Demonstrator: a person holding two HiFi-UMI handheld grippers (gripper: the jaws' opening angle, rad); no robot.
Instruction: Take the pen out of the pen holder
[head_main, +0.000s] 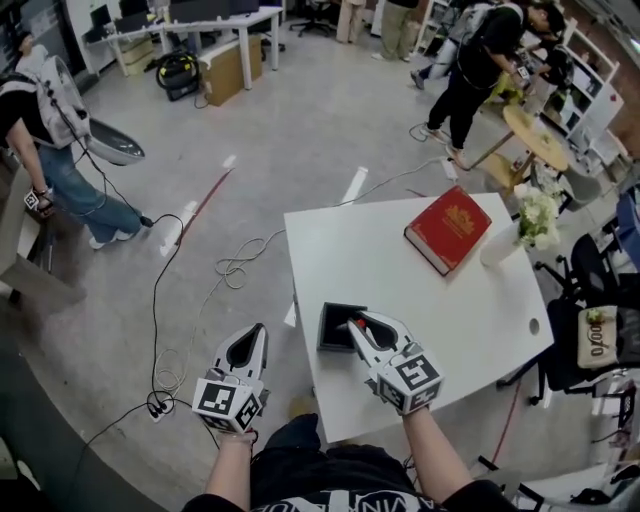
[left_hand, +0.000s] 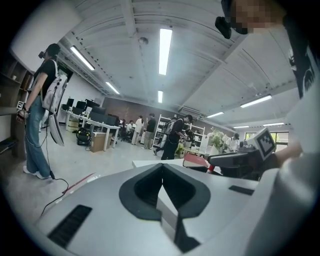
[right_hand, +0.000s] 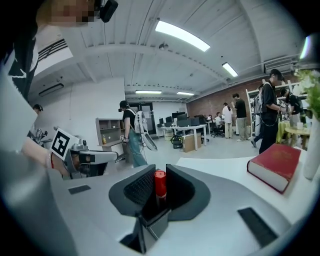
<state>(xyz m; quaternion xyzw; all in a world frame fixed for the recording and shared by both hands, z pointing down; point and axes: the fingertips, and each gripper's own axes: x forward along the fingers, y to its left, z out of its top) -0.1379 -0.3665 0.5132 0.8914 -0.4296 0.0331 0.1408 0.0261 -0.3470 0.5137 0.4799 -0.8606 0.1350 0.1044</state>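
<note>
A black square pen holder (head_main: 336, 328) stands near the front edge of the white table (head_main: 400, 290). My right gripper (head_main: 357, 323) hovers over the holder's right side, shut on a red pen (head_main: 354, 324). In the right gripper view the red pen (right_hand: 159, 183) stands upright between the closed jaws of the right gripper (right_hand: 159, 192). Whether its lower end is still inside the holder is hidden. My left gripper (head_main: 260, 332) hangs left of the table over the floor. In its own view the left gripper (left_hand: 161, 181) is shut with nothing in it.
A red book (head_main: 448, 230) lies at the table's far side, beside a white vase of flowers (head_main: 530, 225). Cables (head_main: 235, 265) trail across the floor on the left. People stand at the far left and far right, and an office chair (head_main: 590, 340) is at the table's right.
</note>
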